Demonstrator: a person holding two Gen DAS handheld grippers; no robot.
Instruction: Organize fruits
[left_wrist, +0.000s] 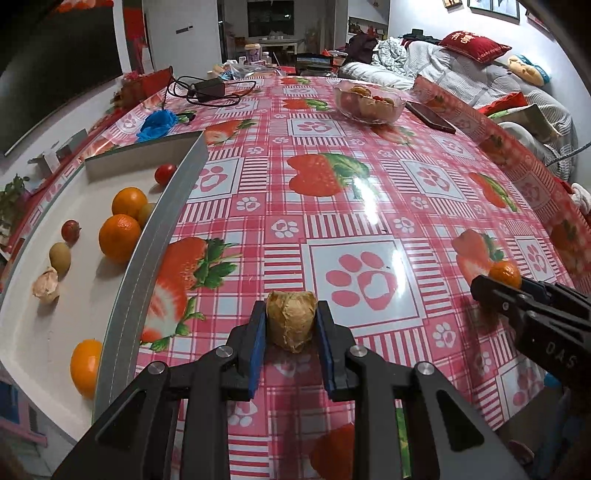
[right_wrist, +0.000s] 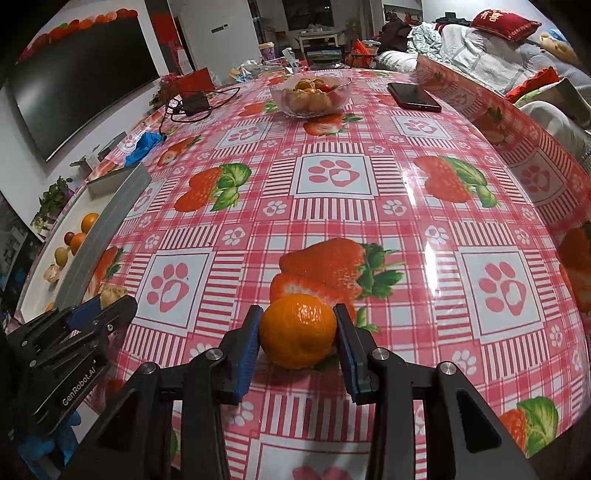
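The left gripper (left_wrist: 291, 325) is clamped on a tan, papery husked fruit (left_wrist: 291, 320), its blue pads pressing both flanks of it above the worktop (left_wrist: 332, 229), which is covered in a pink checked cloth printed with strawberries and paw marks. To the left of this gripper stands a shallow white tray (left_wrist: 162, 221) with a grey rim. Inside it lie two oranges (left_wrist: 120, 238) close together, a third orange (left_wrist: 86, 367) nearer the gripper's side, a small red tomato (left_wrist: 164, 173) at the far end, a dark red round fruit (left_wrist: 70, 230), a greenish-brown fruit (left_wrist: 60, 256) and another pale husked fruit (left_wrist: 46, 285).

The right gripper (right_wrist: 298, 338) is closed on a small orange (right_wrist: 298, 334), which sits squeezed between its two blue pads just over a printed strawberry. In the left wrist view the same gripper shows at the right edge with that orange peeking past its tip.

Far ahead of both grippers, near the back of the worktop, a clear glass bowl (right_wrist: 310, 94) holds more fruit, mostly yellow-orange with a bit of red. Right of the bowl lies a dark phone (right_wrist: 413, 96); left of it, a black power adapter (right_wrist: 195, 103) with a looped cable, and a crumpled blue glove (left_wrist: 159, 123) beyond the tray's far end.
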